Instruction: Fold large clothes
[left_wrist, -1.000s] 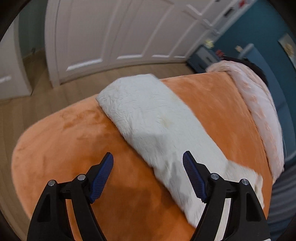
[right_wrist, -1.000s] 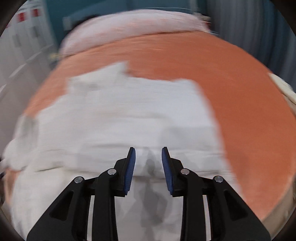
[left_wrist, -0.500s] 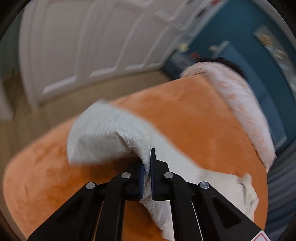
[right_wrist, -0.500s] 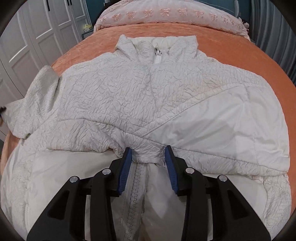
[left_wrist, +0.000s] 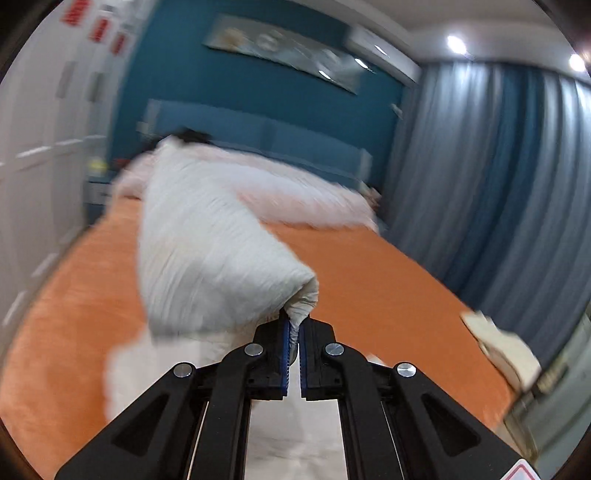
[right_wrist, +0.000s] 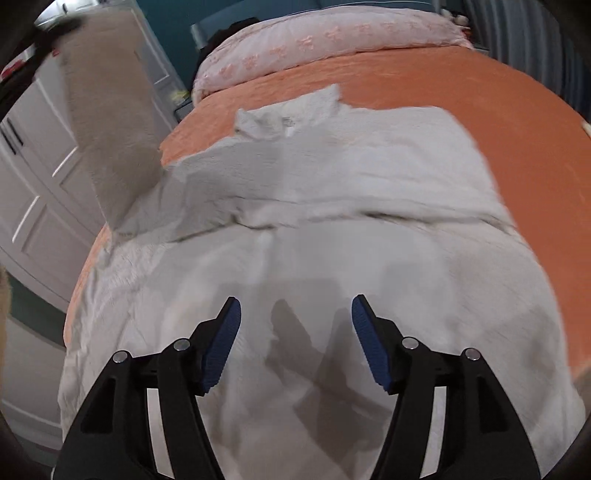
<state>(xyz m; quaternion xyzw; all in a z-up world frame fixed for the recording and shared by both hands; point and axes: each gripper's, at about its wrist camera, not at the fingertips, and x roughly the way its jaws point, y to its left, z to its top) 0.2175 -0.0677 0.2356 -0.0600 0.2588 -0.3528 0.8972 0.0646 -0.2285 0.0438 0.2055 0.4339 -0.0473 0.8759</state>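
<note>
- The white jacket (right_wrist: 332, 206) lies spread on the orange bed (right_wrist: 461, 85), collar toward the pink pillow (right_wrist: 332, 33) at the head of the bed.
- The left gripper (left_wrist: 291, 332) is clenched on a bunched end of the jacket's sleeve (left_wrist: 207, 254), which hangs in the air above the bed on the wardrobe (right_wrist: 33, 192) side of the jacket; in the right wrist view the same sleeve (right_wrist: 110, 122) rises as a tall raised flap.
- The right gripper (right_wrist: 295, 332) is released, jaws wide apart, hovering over the lower front of the jacket body and grasping nothing.
- Risk: the left grip looks like a thin pinch of crinkled fabric near the tips, so a quick swing across the jacket could pull the sleeve free before it lands.
- Risk: with nothing pinning the body, dragging the sleeve may tug the shoulder and skew the jacket on the bed.
- Risk: the sleeve could land twisted or short of the jacket's middle, leaving a lumpy, uneven fold.
- Both views are motion-blurred, so the exact depth of the left grip cannot be told.
</note>
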